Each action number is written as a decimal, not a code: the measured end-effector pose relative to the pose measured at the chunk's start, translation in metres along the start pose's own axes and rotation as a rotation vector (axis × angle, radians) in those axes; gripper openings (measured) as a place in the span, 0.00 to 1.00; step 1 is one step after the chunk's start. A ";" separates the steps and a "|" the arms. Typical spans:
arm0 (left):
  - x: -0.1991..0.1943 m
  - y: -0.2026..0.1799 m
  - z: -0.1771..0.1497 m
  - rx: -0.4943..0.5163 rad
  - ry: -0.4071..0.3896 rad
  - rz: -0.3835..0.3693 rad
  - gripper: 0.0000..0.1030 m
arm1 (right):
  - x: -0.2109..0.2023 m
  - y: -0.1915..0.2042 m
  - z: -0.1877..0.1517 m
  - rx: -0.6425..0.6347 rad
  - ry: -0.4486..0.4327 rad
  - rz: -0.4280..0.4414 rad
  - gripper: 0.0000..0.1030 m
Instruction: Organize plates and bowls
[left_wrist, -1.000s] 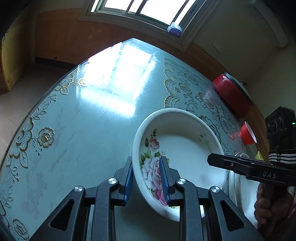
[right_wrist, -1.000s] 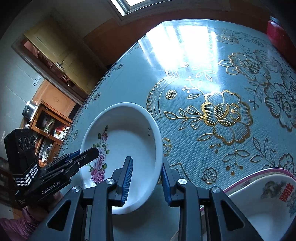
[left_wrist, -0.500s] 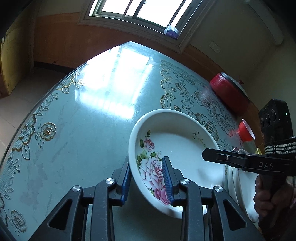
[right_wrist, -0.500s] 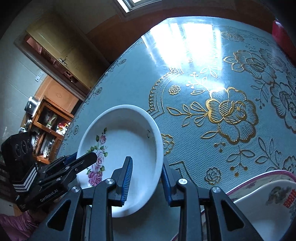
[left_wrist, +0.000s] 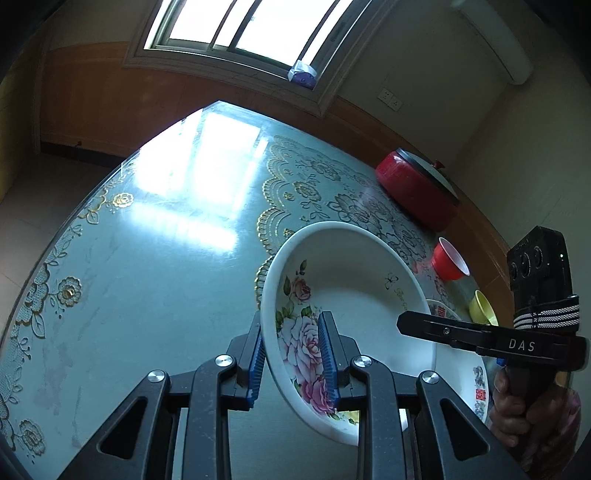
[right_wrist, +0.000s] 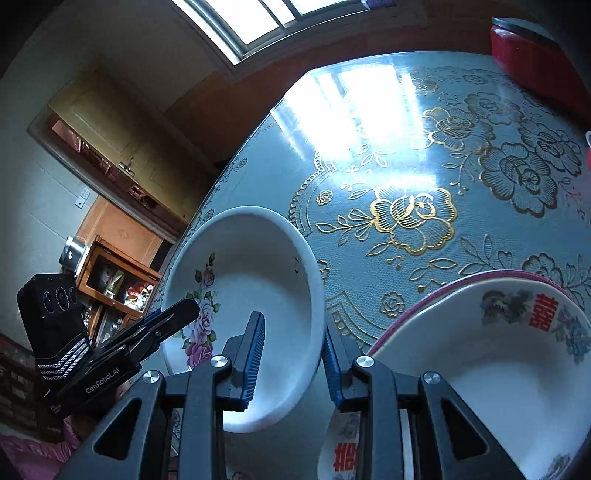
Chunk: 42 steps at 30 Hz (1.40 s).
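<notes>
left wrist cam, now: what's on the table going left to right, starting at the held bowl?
rose-print bowl clamped at its near rim by the left gripper → red pot → red cup → yellow cup. The plates under the bowl overlap it, so they are left out.

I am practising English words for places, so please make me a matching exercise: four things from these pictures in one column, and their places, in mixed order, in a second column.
Things:
1. rose bowl
2. pot
3. red cup
4. tissue pack

Places:
a. on the window sill
b. in the left gripper
c. near the yellow cup
d. at the far table edge, by the wall

Pairs: 1-b, 2-d, 3-c, 4-a
</notes>
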<state>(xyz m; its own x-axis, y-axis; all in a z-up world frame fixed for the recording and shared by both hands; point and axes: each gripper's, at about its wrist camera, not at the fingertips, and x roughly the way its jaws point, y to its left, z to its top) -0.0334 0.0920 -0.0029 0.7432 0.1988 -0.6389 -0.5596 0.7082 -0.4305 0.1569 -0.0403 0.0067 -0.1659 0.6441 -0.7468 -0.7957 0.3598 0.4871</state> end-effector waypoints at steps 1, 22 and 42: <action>0.000 -0.005 0.001 0.013 0.002 -0.009 0.25 | -0.007 -0.003 -0.003 0.013 -0.016 -0.004 0.29; 0.059 -0.137 -0.025 0.304 0.201 -0.237 0.26 | -0.113 -0.088 -0.095 0.344 -0.173 -0.217 0.30; 0.082 -0.144 -0.036 0.340 0.265 -0.186 0.29 | -0.111 -0.103 -0.101 0.387 -0.152 -0.266 0.32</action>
<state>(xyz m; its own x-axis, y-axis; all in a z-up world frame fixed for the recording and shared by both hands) 0.0952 -0.0174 -0.0163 0.6757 -0.1011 -0.7302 -0.2406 0.9060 -0.3482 0.1986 -0.2174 -0.0062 0.1235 0.5769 -0.8074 -0.5191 0.7310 0.4429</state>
